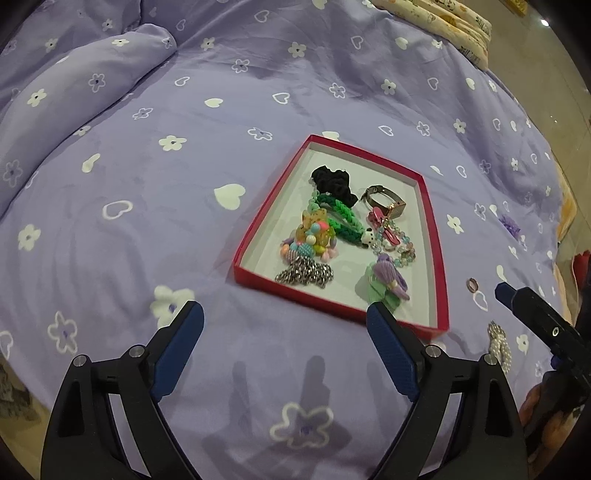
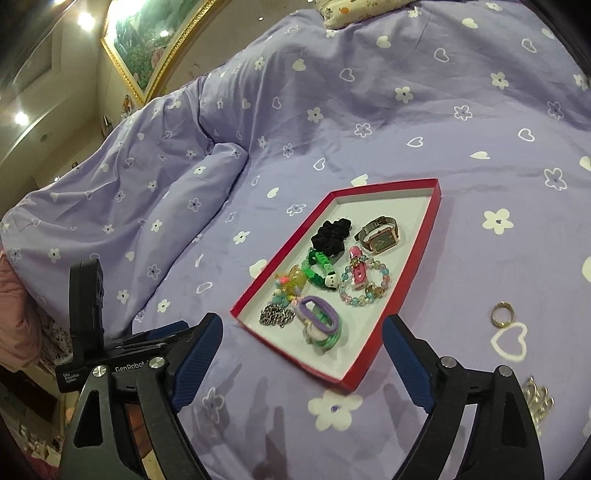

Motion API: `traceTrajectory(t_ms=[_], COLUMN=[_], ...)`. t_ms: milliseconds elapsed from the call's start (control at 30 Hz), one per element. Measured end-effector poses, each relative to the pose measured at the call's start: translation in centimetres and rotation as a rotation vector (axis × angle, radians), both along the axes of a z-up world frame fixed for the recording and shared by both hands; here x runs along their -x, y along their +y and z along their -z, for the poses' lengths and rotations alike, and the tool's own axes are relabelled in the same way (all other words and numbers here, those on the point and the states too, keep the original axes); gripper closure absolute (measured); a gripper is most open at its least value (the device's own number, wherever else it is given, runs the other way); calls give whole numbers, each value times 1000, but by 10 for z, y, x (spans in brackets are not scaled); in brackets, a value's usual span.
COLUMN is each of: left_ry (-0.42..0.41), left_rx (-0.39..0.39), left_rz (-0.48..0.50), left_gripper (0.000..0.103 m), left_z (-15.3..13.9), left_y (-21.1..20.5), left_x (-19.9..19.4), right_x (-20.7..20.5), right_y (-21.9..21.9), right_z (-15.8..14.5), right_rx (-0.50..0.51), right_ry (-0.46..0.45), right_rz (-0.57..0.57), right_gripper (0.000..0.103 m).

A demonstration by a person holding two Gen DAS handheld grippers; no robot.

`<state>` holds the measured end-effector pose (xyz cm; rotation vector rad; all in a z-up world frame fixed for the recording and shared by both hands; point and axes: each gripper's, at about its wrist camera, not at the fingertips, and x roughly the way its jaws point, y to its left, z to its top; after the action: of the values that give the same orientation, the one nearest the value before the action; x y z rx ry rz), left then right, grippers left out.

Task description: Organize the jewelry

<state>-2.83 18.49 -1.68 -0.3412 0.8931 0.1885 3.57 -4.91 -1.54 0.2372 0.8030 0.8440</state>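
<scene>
The left gripper (image 1: 285,314) hangs with its jaws spread wide and nothing between them, over the purple bedspread (image 1: 147,184). Ahead lies the red tray (image 1: 258,221) on the bed, holding a black scrunchie (image 1: 332,182), a watch (image 1: 384,203) and a beaded bracelet (image 2: 364,284). The right gripper (image 2: 301,326) is likewise wide and empty, a ring (image 2: 501,314) lying loose on the bedspread to the tray's right.

1. Warm indoor light is falling from ceiling spots (image 2: 85,17), which are flaring white.
2. Soft finger shadows are lying on the purple bedspread (image 1: 258,376).
3. Fisheye distortion is bending edges; corners are darkening; focus is staying acceptably sharp.
</scene>
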Motion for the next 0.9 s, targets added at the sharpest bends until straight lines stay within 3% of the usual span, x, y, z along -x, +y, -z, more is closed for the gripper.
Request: traceTrajectory(t_ms=[267,400,500,600,900], left_ry=[-17,-57,-108,-113,-97], left_rx=[-16,-74,-168,-247,-268], left_rz=[17,25,16,-2,-31], left_gripper=[12,4,0,0,0], left_z=[-21,-44,-56,-51,-10], left_y=[-5,-11,-19,-24,-27], left_x=[26,35,42,42,43], right_x=[22,25,29,36,52], right_y=[-8,-7,-9,-9,3], right_z=[-12,-33,-50,-52,-2], right_rx=[36,98,130,158,197], right_ry=[-29,-78,-133,-180,-209], right_rz=[0,4,11,21,39], right_gripper=[10,5,0,0,0])
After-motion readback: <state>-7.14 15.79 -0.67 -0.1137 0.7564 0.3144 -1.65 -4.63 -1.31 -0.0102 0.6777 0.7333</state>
